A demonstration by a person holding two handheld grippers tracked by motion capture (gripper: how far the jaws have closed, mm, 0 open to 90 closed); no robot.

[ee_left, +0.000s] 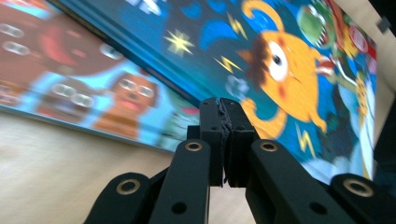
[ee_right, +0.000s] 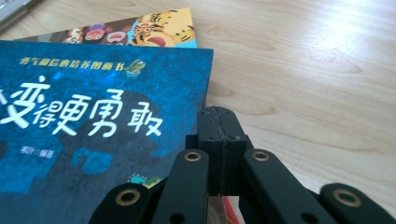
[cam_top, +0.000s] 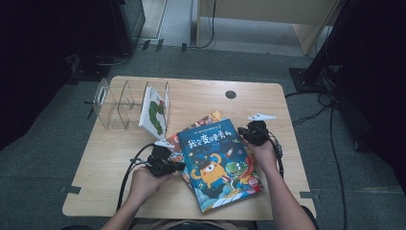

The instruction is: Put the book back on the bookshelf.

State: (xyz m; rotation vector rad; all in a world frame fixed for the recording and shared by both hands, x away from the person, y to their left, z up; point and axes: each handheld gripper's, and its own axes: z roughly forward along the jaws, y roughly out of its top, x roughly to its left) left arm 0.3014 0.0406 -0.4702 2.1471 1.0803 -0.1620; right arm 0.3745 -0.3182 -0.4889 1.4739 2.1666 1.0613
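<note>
The blue picture book (cam_top: 218,160) lay on top of a small stack at about five o'clock from the middle of the worktop (cam_top: 201,96), its cover with the orange one-eyed monster facing up and turned a little askew. Under it sat a second picture book (cam_top: 210,117) whose tiger-print corner stuck out toward twelve o'clock. At ten o'clock stood a clear acrylic book rack (cam_top: 117,103) with one white book (cam_top: 155,112) already upright in its right-hand slot.

The left gripper (cam_top: 179,166) rested at the blue book's nine-o'clock edge with its jaws pressed fully together and nothing between them; in the left gripper view the tips (ee_left: 224,109) sat just at that edge. The right gripper (cam_top: 244,132) was at the book's one-o'clock corner, jaws likewise shut tight on nothing – its own view showed the tips (ee_right: 217,116) beside the cover's corner, perhaps touching it, though the angle left that unclear.

The step in hand looked like squaring or prying up the top book before it went to the rack. To do it well, the closed left tips should slip under the cover's edge rather than shove the whole stack, while the right gripper steadied the far corner – then either could open and take the spine edge cleanly, lifting only the blue book.
</note>
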